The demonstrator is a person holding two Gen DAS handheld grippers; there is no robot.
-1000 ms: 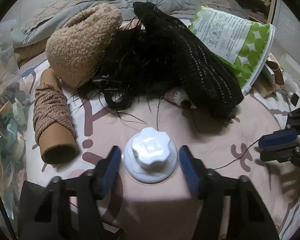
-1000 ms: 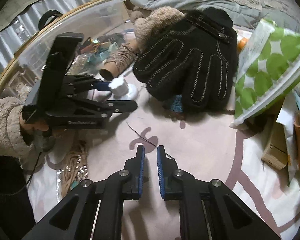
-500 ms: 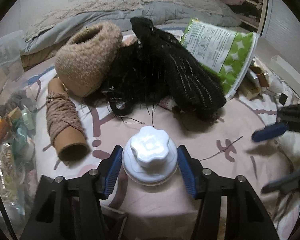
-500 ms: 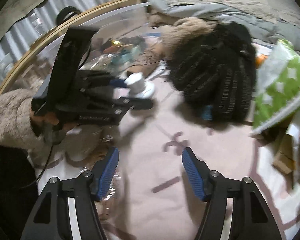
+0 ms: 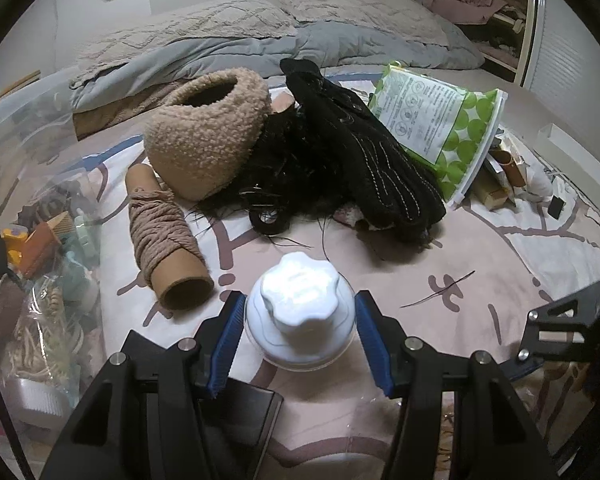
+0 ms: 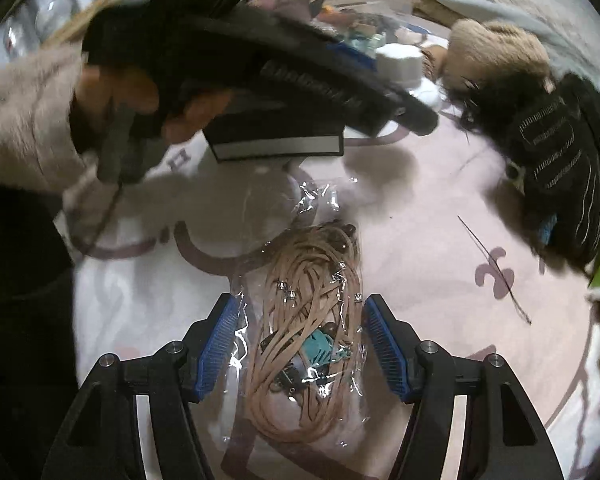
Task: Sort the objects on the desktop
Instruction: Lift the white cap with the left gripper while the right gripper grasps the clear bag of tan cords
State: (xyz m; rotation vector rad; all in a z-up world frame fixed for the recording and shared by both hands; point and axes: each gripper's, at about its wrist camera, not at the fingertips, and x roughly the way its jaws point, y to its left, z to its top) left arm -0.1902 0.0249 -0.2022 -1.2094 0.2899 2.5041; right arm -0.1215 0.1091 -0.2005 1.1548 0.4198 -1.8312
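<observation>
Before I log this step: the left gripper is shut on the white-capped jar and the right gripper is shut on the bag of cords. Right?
Not quite. The left gripper is shut on the white-capped jar, but the right wrist view shows the right gripper open, straddling the bag of cords.

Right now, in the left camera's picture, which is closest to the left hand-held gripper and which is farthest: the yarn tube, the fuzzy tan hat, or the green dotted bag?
From the left hand-held gripper, which is shut on a white jar:
1. Yarn tube, just ahead on the left.
2. Fuzzy tan hat, farther back, left of centre.
3. Green dotted bag, far back on the right.
</observation>
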